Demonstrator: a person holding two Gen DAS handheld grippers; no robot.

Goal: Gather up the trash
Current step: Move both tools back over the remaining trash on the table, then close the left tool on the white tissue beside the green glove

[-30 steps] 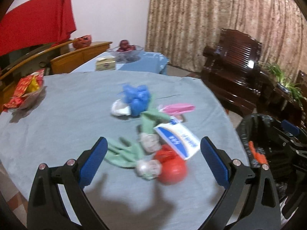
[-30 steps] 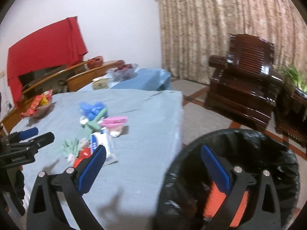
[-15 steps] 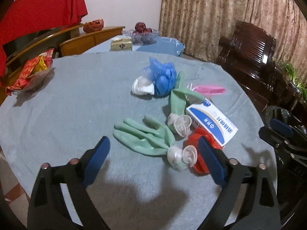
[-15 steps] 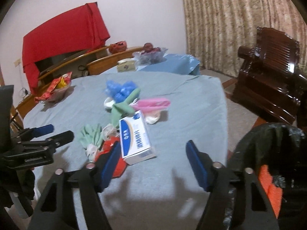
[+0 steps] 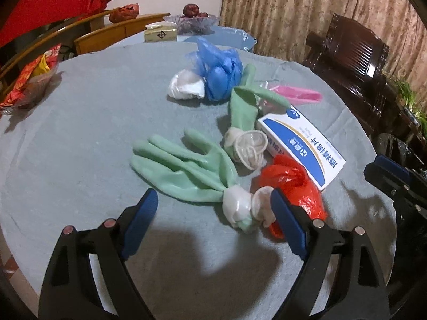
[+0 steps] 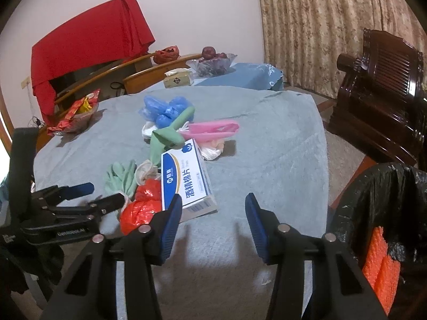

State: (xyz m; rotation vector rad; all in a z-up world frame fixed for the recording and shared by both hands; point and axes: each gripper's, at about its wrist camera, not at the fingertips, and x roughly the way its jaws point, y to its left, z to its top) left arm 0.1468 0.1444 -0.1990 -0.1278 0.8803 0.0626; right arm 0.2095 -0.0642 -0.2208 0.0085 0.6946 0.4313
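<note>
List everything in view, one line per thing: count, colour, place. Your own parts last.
table: one, grey-blue cloth.
green gloves: two, mid-table.
blue plastic wad: one, far side of pile.
white wad: one, beside the blue.
pink bag: one, behind the box.
box: one, white and blue, flat on the cloth.
red bag: one, near edge, against the box.
snack dish: one, red-yellow, left edge.
bin: one, black liner, orange piece inside.
left gripper: jaws open over glove cuff.
right gripper: jaws closing, nothing between.
</note>
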